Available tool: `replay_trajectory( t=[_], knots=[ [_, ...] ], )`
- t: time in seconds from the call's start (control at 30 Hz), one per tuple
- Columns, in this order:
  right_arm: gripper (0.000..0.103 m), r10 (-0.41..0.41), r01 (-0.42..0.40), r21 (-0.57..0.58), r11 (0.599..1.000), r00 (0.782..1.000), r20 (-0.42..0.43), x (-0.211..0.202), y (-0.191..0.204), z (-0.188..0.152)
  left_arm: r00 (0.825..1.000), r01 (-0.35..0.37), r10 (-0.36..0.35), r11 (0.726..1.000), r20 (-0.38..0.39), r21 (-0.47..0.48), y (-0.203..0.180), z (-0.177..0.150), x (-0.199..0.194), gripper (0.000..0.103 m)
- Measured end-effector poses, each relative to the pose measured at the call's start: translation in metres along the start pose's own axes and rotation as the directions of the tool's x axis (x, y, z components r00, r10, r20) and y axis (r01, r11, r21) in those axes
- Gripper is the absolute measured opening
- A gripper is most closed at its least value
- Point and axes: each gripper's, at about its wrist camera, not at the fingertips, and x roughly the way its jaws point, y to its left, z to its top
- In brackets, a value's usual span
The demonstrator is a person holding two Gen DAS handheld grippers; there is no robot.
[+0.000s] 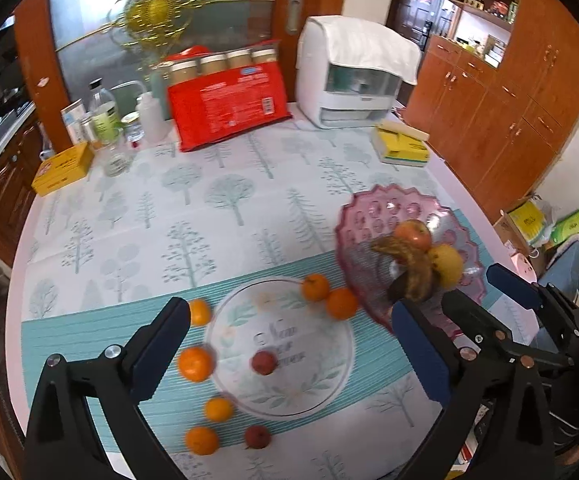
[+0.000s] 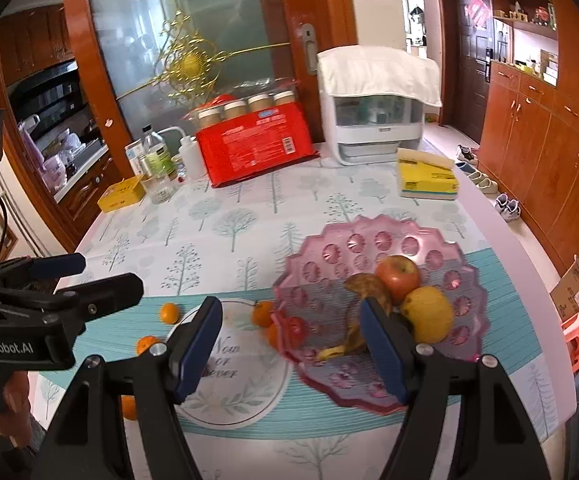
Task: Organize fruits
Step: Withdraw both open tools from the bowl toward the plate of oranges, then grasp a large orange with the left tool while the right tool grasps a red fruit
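Observation:
A clear glass plate [image 1: 317, 384] [image 2: 241, 396] holds one small red fruit [image 1: 264, 362]. Several tangerines [image 1: 195, 364] and another red fruit [image 1: 257, 436] lie on the cloth around it. To its right, a pink scalloped plate [image 1: 369, 216] [image 2: 369, 240] carries an apple [image 2: 398, 274], a browned banana [image 2: 369, 288] and a yellow fruit [image 2: 429, 312]. My left gripper [image 1: 293, 348] [image 2: 89, 276] hangs wide open above the clear plate, with nothing in it. The right gripper [image 2: 289, 348] [image 1: 485, 292] is open over the pink plate's near left rim, also holding nothing.
At the back of the table stand a red package [image 1: 229, 104], a white appliance [image 1: 349, 92] under a cloth, bottles [image 1: 103, 116] and two yellow boxes [image 1: 63, 168] [image 1: 399, 144]. The table's edge runs down the right. A hand [image 2: 13, 412] grips the left tool.

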Motion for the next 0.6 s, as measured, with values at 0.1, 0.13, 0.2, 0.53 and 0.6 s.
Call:
replay_trajectory(
  t=[0.1,0.13,0.2,0.53,0.6],
  knots=[
    [0.072,0.005,-0.005,-0.022,1.000,1.000,-0.011,0.003,0.020,-0.003,1.000,-0.010,0.010,1.000,-0.005,-0.022,0.023,-0.006,-0.003,0.101],
    [0.072,0.013,-0.014,-0.030,0.999,1.000,-0.015,0.005,0.027,-0.005,1.000,-0.014,0.014,1.000,-0.007,-0.027,0.030,-0.008,-0.004,0.101],
    [0.072,0.029,-0.030,-0.044,0.999,0.999,-0.023,0.008,0.040,-0.009,1.000,-0.024,0.024,0.999,-0.016,-0.035,0.044,-0.012,-0.003,0.101],
    [0.072,0.019,-0.030,-0.131,0.991,0.996,-0.085,0.044,0.106,-0.038,0.995,-0.070,0.071,0.997,-0.070,0.009,0.091,-0.036,0.015,0.101],
    [0.072,0.024,-0.037,-0.118,0.992,0.994,-0.103,0.052,0.110,-0.042,0.994,-0.066,0.067,0.998,-0.088,0.012,0.100,-0.040,0.022,0.101]
  ],
)
